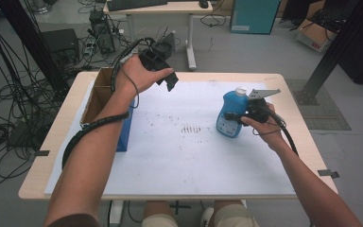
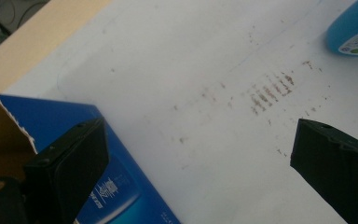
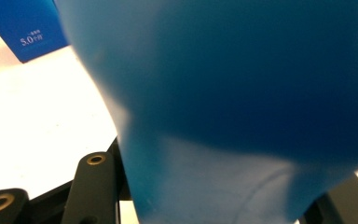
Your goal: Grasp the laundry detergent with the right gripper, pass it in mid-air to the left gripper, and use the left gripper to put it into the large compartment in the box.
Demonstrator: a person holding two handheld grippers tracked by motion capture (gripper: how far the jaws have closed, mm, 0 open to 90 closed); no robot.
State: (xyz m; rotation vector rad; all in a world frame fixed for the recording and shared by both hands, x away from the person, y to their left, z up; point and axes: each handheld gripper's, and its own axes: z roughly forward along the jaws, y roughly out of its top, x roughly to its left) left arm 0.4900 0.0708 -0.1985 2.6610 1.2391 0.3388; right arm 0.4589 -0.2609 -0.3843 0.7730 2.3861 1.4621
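Smooth, glossy blue plastic on the bottle (image 1: 230, 116), with a white plastic cap (image 1: 240, 91) and a printed paper label (image 1: 226, 126). Matt black plastic on the left hand-held gripper (image 2: 200, 154). Raw brown cardboard inside the open box (image 1: 98, 97), glossy blue print outside; matt white sheet (image 1: 170, 156), brown-smudged, over the pale wood surface (image 1: 42, 175).
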